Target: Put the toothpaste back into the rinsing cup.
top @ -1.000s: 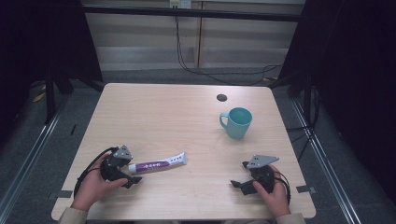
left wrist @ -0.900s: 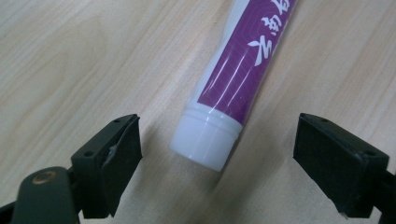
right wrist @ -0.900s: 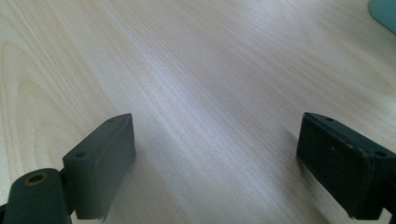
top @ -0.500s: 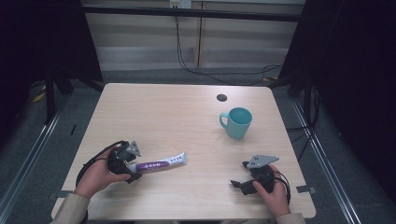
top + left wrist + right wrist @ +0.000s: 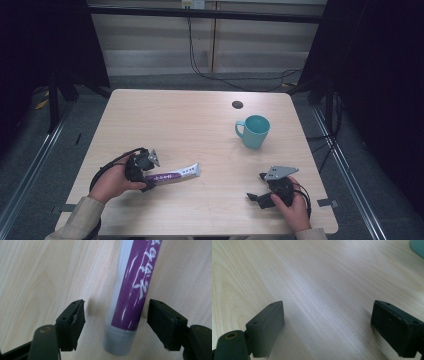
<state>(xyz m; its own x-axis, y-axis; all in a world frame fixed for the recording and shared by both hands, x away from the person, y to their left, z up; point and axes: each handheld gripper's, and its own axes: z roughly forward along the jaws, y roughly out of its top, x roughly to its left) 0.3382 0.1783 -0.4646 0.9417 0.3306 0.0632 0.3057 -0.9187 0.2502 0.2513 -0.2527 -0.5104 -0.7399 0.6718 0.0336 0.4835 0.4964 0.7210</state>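
Note:
A purple and white tube (image 5: 172,175) lies flat on the wooden table (image 5: 190,120), left of centre near the front. My left gripper (image 5: 147,180) stands at the tube's left end. In the left gripper view the tube's grey cap end (image 5: 117,345) lies between the two pads (image 5: 75,322), and a gap shows on each side. The jaws have just been closing around it and do not press on it. My right gripper (image 5: 256,186) rests low over bare wood at the front right. It is open, with nothing between its pads (image 5: 269,325).
A teal mug (image 5: 255,131) stands upright at the right of the table, handle to the left; its edge shows at the top right of the right gripper view (image 5: 418,246). A dark round hole (image 5: 237,104) sits behind it. Dark curtains flank the table.
My left hand has slid right along the table until its jaws straddle the tube's left end. The tube, the mug and the right hand have stayed put.

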